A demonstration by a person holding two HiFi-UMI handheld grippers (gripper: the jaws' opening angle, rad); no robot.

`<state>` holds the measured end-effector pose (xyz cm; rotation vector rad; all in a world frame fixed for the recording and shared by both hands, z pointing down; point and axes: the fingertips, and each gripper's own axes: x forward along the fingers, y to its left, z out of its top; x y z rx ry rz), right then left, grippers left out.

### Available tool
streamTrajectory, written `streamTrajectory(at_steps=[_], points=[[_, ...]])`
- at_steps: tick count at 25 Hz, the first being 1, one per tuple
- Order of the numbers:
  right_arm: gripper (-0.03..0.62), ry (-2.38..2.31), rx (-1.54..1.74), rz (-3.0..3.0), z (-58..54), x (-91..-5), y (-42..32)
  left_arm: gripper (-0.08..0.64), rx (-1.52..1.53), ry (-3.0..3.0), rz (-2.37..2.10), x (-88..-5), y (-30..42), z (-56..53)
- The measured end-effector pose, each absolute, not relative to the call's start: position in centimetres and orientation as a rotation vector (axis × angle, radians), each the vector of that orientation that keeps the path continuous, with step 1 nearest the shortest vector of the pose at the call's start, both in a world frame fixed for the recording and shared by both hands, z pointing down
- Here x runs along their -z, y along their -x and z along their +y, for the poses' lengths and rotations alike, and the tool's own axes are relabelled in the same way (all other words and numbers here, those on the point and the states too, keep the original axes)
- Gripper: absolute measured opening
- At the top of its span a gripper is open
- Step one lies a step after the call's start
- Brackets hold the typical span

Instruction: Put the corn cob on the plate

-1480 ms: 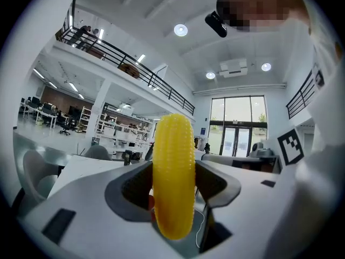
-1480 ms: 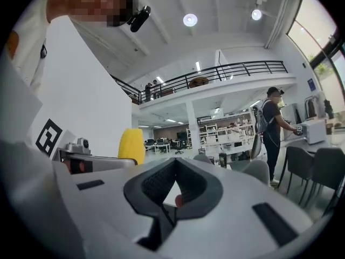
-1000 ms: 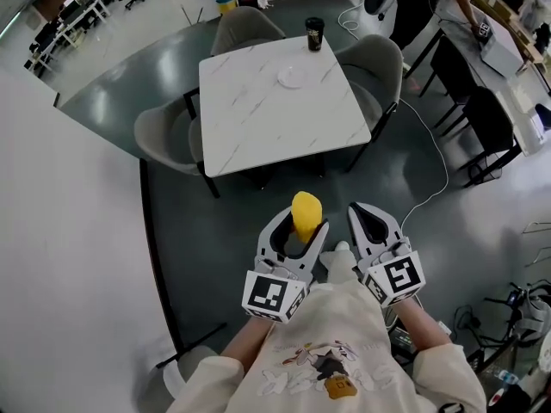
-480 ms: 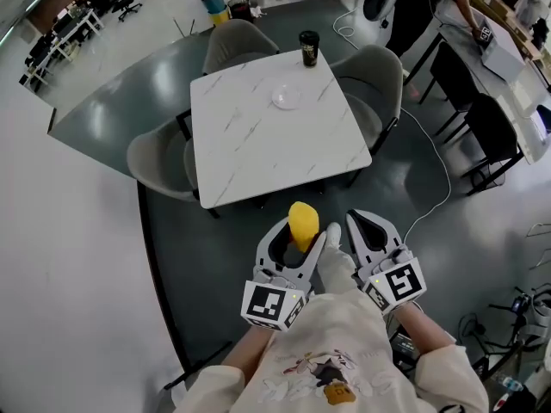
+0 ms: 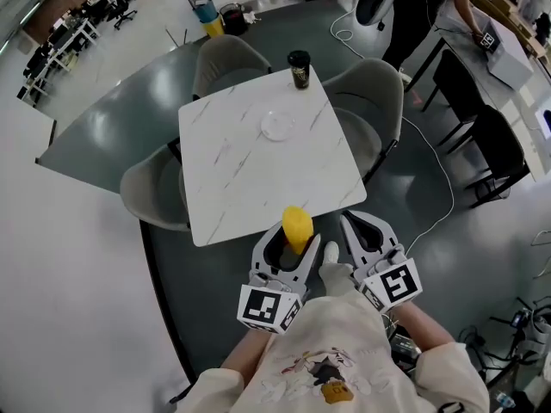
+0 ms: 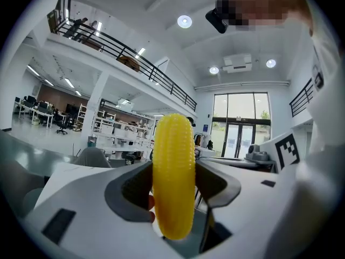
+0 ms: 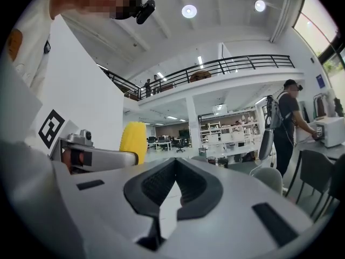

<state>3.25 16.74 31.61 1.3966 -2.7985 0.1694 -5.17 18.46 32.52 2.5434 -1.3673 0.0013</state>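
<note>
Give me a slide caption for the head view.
Left hand-held gripper holds the corn cob short of the marble table; the plate lies near its far side; right hand-held gripper shut, empty.

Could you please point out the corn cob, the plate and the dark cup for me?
corn cob (image 5: pixel 298 227), head view, its yellow upper end.
plate (image 5: pixel 277 125), head view, its bare middle.
dark cup (image 5: pixel 300 72), head view, its side.

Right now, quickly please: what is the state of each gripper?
Left gripper: closed, holding the corn cob between its jaws.
Right gripper: closed, jaws together, holding nothing.
</note>
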Motion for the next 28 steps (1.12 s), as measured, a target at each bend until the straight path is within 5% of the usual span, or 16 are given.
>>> streamTrajectory(at_steps=[28], points=[[-0.003, -1.294, -0.197, -2.897, -0.4, -33.3, -5.6, 0.244, -0.095, -2.472, -1.445, -35.2, 2.8, 1.3]])
